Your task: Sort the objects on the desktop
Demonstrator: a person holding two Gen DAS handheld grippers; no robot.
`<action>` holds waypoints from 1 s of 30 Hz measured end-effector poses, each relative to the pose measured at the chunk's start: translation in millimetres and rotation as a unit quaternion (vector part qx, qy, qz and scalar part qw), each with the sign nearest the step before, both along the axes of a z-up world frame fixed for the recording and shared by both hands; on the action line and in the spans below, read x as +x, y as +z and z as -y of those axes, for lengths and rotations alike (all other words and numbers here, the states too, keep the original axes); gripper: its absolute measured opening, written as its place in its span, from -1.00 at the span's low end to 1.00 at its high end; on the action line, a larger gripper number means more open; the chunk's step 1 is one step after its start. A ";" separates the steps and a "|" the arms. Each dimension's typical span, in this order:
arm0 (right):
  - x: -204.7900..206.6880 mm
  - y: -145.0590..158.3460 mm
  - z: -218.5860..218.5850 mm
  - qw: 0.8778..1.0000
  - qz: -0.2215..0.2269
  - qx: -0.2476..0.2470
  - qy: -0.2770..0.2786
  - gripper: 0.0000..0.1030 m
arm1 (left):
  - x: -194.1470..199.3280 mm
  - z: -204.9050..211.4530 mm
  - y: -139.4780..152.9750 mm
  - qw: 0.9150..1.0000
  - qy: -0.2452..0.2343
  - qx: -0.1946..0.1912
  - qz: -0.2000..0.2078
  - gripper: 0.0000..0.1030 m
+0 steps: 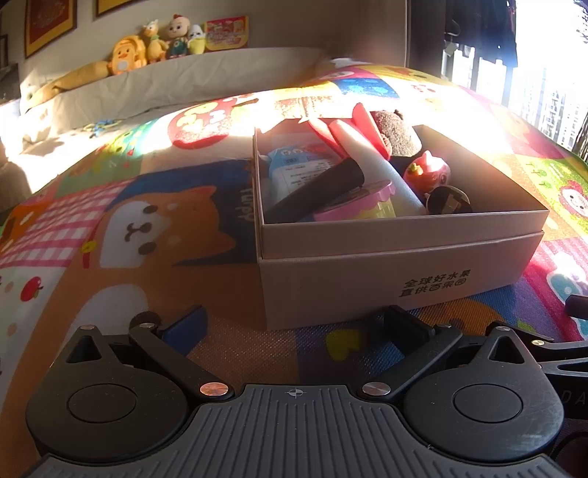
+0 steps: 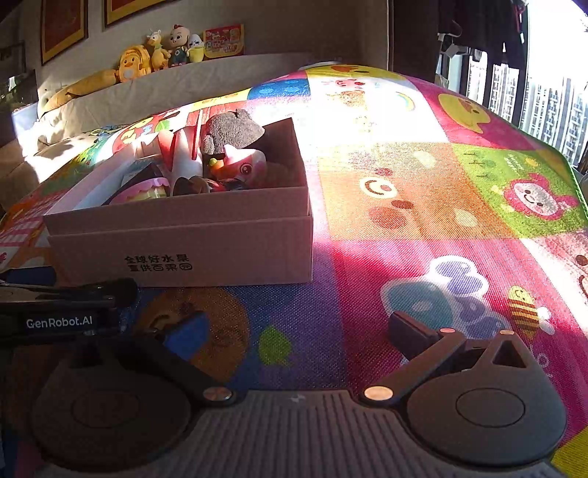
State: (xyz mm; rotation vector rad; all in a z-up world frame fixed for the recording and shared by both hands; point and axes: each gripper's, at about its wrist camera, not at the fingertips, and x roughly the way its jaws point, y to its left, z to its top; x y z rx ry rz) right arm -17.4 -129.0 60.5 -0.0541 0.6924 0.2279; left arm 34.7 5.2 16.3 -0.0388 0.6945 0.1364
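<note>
A bright cartoon play mat (image 2: 422,191) covers the floor, sun streaming in from the windows (image 2: 544,106). Plush toys (image 1: 154,44) line a ledge behind. The cardboard box (image 1: 386,264) sits on the mat, its jumbled toys half hidden by its walls. Left gripper (image 1: 297,327) and right gripper (image 2: 294,334) both gape, empty.

It was a home, likely a child's room: a cartoon play mat (image 2: 422,191), stuffed toys (image 1: 161,44) on a ledge, framed pictures (image 1: 49,25), high-rise windows (image 2: 544,103).
</note>
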 end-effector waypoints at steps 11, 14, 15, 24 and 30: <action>0.6 -0.5 -1.1 1.000 0.000 0.005 0.000 1.00 | 0.0 -0.4 -0.2 1.000 0.000 0.000 0.000 1.00; 0.0 -1.1 -1.9 1.000 0.000 0.002 0.000 1.00 | -0.1 -0.2 -0.2 1.000 0.000 -0.001 0.000 1.00; -1.4 -1.2 -3.0 1.000 -0.001 -0.003 0.001 1.00 | 0.0 -0.2 -0.2 1.000 0.000 0.000 0.000 1.00; -30.5 -0.4 -22.0 0.999 0.014 -0.032 0.022 1.00 | 0.0 -1.2 -0.4 1.000 0.000 -0.001 0.000 1.00; -11.8 -1.1 -17.6 1.000 0.000 -0.005 -0.007 1.00 | 0.0 -2.5 -0.2 1.000 0.001 -0.004 0.001 1.00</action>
